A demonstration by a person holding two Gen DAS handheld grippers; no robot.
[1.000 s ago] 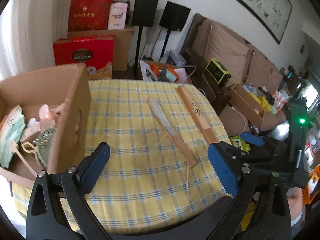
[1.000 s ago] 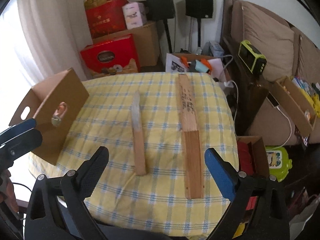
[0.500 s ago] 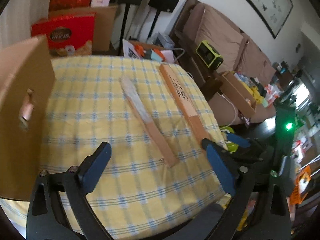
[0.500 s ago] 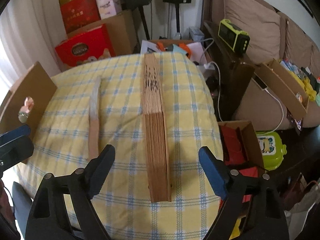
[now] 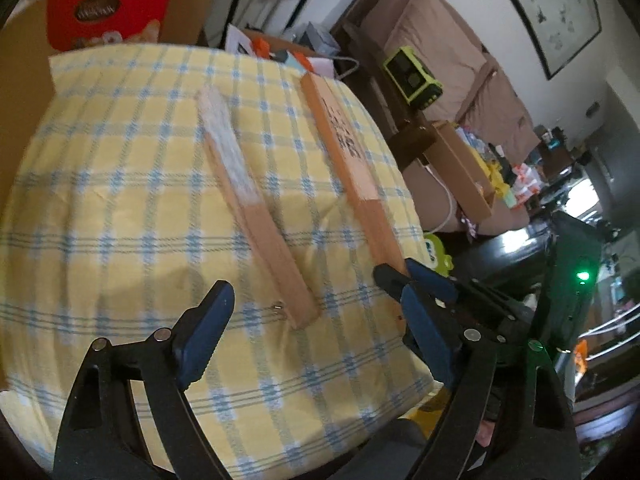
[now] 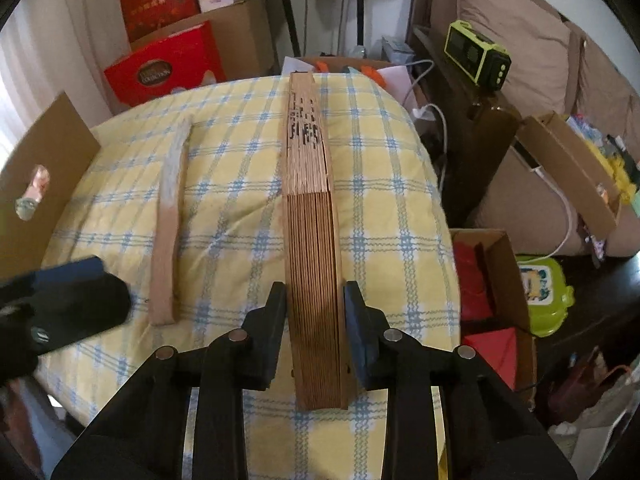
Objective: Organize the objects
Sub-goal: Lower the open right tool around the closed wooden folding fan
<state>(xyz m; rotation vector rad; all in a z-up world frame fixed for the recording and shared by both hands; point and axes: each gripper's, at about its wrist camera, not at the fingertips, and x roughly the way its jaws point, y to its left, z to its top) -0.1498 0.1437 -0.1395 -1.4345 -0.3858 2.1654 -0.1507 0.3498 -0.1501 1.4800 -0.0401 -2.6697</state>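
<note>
Closing, the right tool (image 6: 314, 312) clamps the wide folded fan (image 6: 312, 216); left tool (image 5: 316, 316) narrowing, gaping, empty.

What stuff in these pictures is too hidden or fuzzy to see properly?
- Cardboard box: cut off by the right wrist view's left edge; only bits show through its handle hole.
- Writing on the big folded fan: too small and blurred.
- Left gripper: blurred in the right wrist view.

My right gripper (image 6: 315, 316) angles down, jaws closing tight; my left gripper (image 5: 316, 340) tilts down too, wide, narrowing slowly.
</note>
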